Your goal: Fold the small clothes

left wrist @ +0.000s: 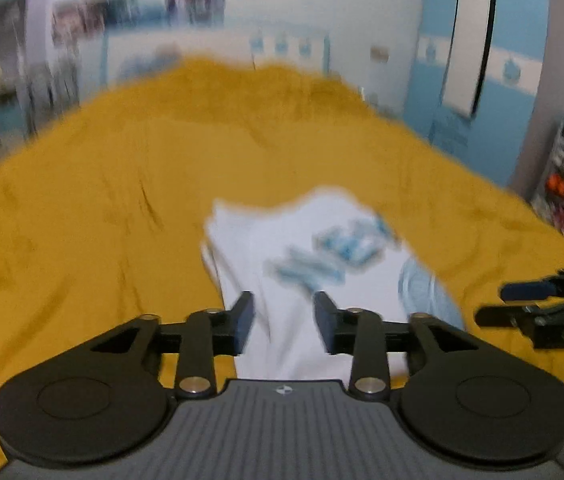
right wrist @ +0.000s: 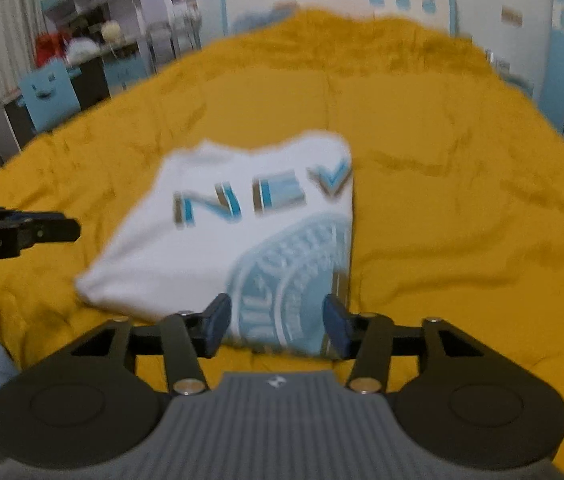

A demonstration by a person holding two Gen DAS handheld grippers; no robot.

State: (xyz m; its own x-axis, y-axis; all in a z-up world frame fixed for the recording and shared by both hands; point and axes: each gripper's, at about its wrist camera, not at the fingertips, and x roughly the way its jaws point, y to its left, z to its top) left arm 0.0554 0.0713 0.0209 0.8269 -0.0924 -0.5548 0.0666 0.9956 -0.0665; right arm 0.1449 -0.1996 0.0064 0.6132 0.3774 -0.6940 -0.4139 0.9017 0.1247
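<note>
Shirt (right wrist: pixel 217 240) is white, folded into a compact rectangle, lying flat on the mustard-yellow bedspread (right wrist: pixel 462 200) near the front edge of the bed. Blue block letters reading "NEV" show on top, with part of a round light-blue crest below them, toward the near right corner. Both views are motion-blurred.

Left gripper (left wrist: pixel 284 320): jaws partly apart, nothing between the pads. Its fingertips (left wrist: pixel 241 320) sit over the near edge of the shirt; contact with the fabric can't be confirmed through the blur, but no cloth is pinched. From the right wrist view the same left gripper (right wrist: pixel 65 230) pokes in from the left edge, off the shirt's left side, clear of it.

Right gripper (right wrist: pixel 275 324): jaws fairly wide apart, empty gap. Fingertips (right wrist: pixel 217 322) frame the shirt's near right corner, right over the crest print; nothing gripped. In the left wrist view the right gripper (left wrist: pixel 522 300) comes in from the right edge, beside the shirt over the bedspread.

Background: blue-and-white furniture (right wrist: pixel 49 96) and shelves (right wrist: pixel 93 12) behind the bed, too blurred for detail.
</note>
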